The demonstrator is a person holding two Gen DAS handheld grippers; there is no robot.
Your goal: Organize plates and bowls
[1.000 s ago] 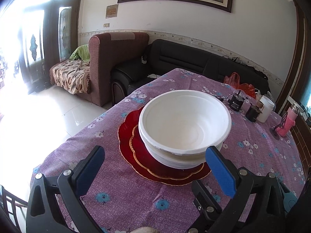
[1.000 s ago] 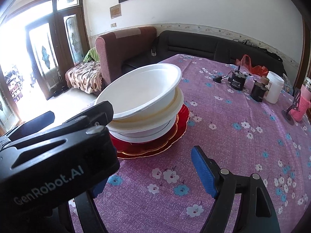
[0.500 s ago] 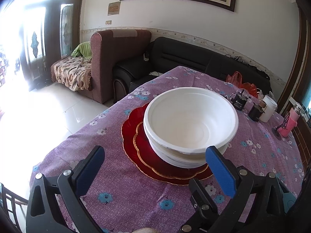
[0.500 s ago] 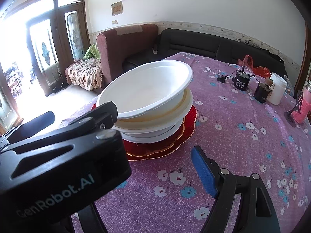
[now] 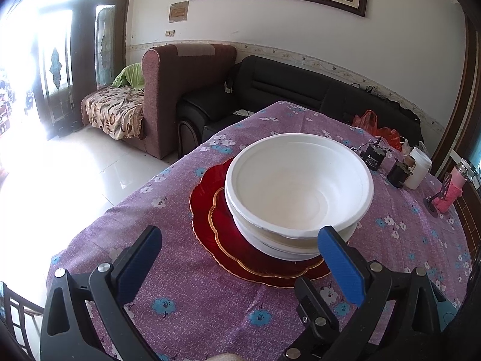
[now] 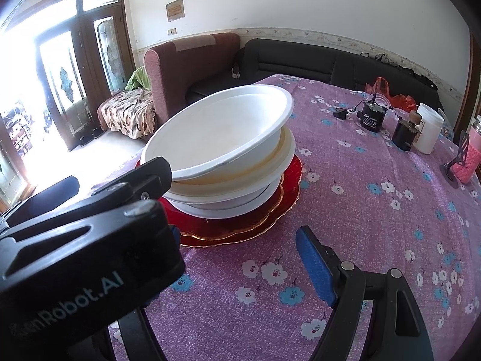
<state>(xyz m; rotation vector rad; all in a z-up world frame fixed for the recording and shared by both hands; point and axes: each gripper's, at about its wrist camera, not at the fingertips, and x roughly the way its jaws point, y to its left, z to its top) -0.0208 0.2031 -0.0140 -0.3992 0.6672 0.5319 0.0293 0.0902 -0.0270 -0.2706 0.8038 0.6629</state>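
Observation:
A stack of white bowls (image 5: 297, 192) sits on two red gold-rimmed plates (image 5: 216, 240) on the purple flowered tablecloth. The top bowl rests tilted on the others, as the right wrist view (image 6: 219, 138) shows. My left gripper (image 5: 237, 258) is open and empty, a little in front of the stack. My right gripper (image 6: 240, 249) is open and empty, low over the cloth at the stack's near right; its left finger is hidden behind the left gripper's black body (image 6: 84, 240), which fills the lower left of that view.
At the table's far right stand a black device (image 5: 374, 158), a dark jar (image 5: 398, 174), a white container (image 5: 418, 167) and a pink bottle (image 5: 451, 189). Sofas (image 5: 186, 90) and a bright doorway lie beyond the table's left edge.
Both grippers have drawn back and up slightly from the stack, which now looks a little farther off. The bowls and plates have not moved.

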